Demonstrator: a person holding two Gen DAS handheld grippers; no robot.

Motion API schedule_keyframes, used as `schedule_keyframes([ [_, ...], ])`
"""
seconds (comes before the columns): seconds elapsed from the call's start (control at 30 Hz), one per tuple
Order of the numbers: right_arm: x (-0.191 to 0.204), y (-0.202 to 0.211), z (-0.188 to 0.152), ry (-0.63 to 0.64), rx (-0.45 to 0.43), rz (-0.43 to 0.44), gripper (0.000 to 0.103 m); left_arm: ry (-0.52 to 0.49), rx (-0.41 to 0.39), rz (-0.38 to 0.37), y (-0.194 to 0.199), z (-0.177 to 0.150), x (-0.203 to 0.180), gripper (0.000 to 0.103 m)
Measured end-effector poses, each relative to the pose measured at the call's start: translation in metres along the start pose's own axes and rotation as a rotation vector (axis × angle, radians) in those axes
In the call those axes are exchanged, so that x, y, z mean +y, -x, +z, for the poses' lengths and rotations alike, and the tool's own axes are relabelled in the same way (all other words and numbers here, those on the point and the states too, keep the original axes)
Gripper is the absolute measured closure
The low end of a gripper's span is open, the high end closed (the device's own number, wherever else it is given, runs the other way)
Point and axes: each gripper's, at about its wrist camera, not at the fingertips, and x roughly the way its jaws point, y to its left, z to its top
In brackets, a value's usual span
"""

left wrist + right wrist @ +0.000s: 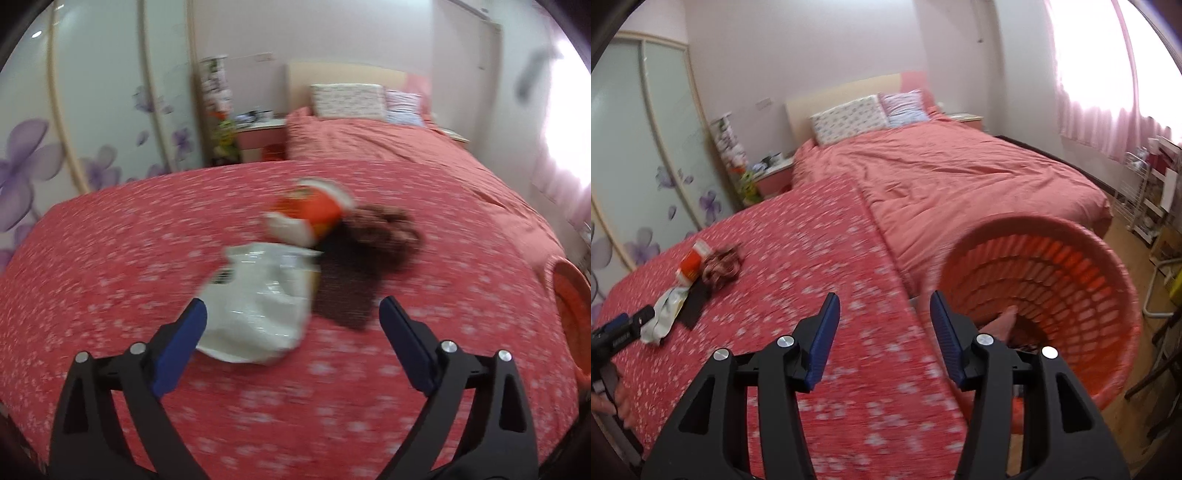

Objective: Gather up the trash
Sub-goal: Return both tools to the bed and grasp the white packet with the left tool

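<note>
The left gripper (291, 314) hangs released, its 2 blue pads wide apart above the white plastic bag (258, 306), touching nothing. The right gripper (884, 314) is also unclenched and empty, aimed between the patterned red cover (812, 258) and the orange basket (1052, 288) beside it. The bag lies crumpled on the cover; it looks light, limp and slippery, so pinching a raised fold seems safest. Touching it are an orange-and-white wrapper (310, 210), a dark flat strip (347, 291) and brownish crumpled scrap (384, 225), which crowd its far edge.
</note>
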Motion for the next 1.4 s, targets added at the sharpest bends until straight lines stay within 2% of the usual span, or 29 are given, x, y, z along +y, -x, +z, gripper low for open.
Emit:
schedule_keyframes([
  [0.1, 0.019, -0.007, -0.003, 0.024, 0.027, 0.028, 0.051, 0.042, 0.019, 0.027, -0.012, 0.003, 0.023, 0.007],
  [0.23, 0.038, -0.012, -0.006, 0.052, 0.052, 0.051, 0.051, 0.079, 0.057, 0.015, -0.028, 0.006, 0.04, 0.006],
  [0.37, 0.056, -0.019, -0.01, 0.073, 0.072, 0.07, 0.051, 0.082, 0.086, -0.017, -0.042, 0.009, 0.039, 0.005],
  [0.57, 0.07, -0.026, -0.011, 0.091, 0.094, 0.083, 0.051, 0.042, 0.12, -0.007, -0.06, 0.009, 0.028, 0.005],
  [0.73, 0.072, -0.028, -0.012, 0.093, 0.103, 0.085, 0.051, 0.059, 0.16, -0.015, -0.073, 0.006, 0.028, 0.005],
  [0.9, 0.072, -0.03, -0.014, 0.091, 0.111, 0.086, 0.051, 0.079, 0.179, -0.019, -0.08, 0.002, 0.03, 0.016],
  [0.97, 0.072, -0.03, -0.014, 0.09, 0.113, 0.086, 0.051, 0.088, 0.167, -0.022, -0.077, 0.001, 0.033, 0.024],
  [1.17, 0.073, -0.031, -0.015, 0.086, 0.119, 0.093, 0.051, 0.117, 0.158, -0.02, -0.072, -0.001, 0.042, 0.037],
  [1.27, 0.075, -0.031, -0.015, 0.091, 0.118, 0.096, 0.051, 0.136, 0.152, -0.013, -0.067, -0.004, 0.051, 0.043],
  [1.4, 0.078, -0.031, -0.016, 0.098, 0.12, 0.099, 0.051, 0.172, 0.145, 0.013, -0.062, -0.006, 0.068, 0.046],
])
